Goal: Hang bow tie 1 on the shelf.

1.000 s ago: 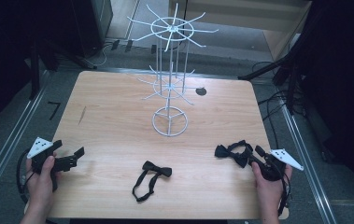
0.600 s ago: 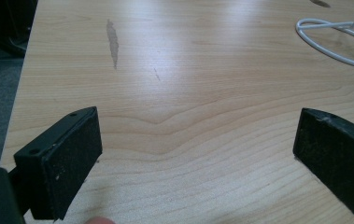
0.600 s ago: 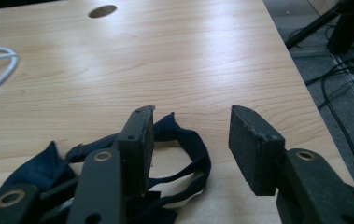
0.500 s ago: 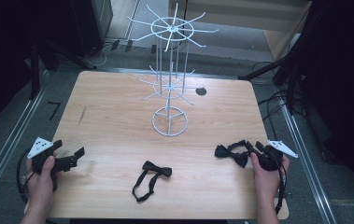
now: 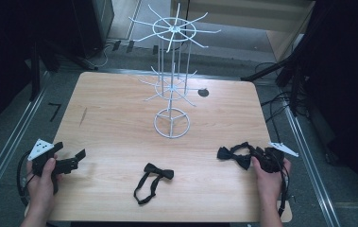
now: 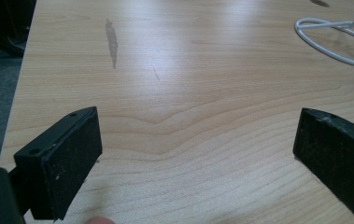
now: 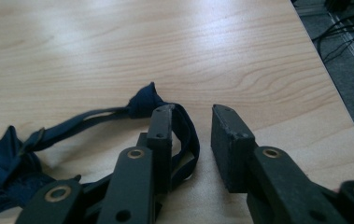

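My right gripper (image 7: pixel 191 140), jaws closing but not yet gripping, straddles the limp, light bow tie's (image 5: pixel 233 155) strap on the counter (image 5: pixel 120 118).

We are looking at two black handheld grippers: the left gripper (image 5: pixel 68 163) and the right gripper (image 5: pixel 257 158) are each carrying a pale grey three-cornered plate on top and trailing a black cable. Along the left gripper (image 6: pixel 198 154) we are seeing two blocky black jaws with flat, slightly scuffed, dust-flecked pads and small round holes in one upper face. Along the right gripper (image 7: pixel 191 144) we are seeing black linkage bars joined by brass-coloured rivets, with a small screw hole on one jaw. The forearms are showing no sleeves
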The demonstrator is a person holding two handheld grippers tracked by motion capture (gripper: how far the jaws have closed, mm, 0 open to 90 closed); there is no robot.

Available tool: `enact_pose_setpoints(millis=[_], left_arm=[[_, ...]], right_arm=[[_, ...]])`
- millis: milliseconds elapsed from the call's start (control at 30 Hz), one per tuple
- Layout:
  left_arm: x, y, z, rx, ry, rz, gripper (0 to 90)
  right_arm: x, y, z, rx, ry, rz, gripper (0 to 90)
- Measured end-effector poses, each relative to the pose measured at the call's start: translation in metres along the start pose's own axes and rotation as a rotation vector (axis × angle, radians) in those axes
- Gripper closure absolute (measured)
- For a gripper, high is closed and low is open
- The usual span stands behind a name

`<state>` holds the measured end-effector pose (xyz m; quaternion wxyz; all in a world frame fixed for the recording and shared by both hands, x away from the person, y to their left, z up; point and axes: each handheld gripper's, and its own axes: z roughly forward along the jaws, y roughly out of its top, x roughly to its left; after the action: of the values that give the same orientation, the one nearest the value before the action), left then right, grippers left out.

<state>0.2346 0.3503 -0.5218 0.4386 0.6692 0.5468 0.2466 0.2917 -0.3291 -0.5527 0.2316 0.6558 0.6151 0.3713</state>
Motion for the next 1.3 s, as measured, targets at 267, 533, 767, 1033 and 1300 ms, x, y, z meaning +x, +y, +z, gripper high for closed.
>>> enact_pose_setpoints(millis=[267,533,767,1033,1300], left_arm=[[0.000,0.000,0.000,-0.001,0.000,-0.001,1.7],[0.000,0.000,0.000,0.000,-0.002,-0.002,1.7],[0.000,0.000,0.000,-0.001,-0.002,-0.003,1.6],[0.001,0.000,0.000,-0.002,-0.005,-0.007,1.6],[0.001,0.000,0.000,0.000,-0.007,-0.005,1.6]], right_arm=[[0.002,-0.001,-0.001,0.013,0.000,-0.025,90.0],[0.007,0.002,-0.014,-0.055,0.026,-0.051,90.0],[0.024,0.008,-0.026,-0.140,0.067,-0.123,90.0],[0.044,0.012,-0.037,-0.201,0.110,-0.158,90.0],[0.063,0.017,-0.047,-0.259,0.153,-0.184,90.0]])
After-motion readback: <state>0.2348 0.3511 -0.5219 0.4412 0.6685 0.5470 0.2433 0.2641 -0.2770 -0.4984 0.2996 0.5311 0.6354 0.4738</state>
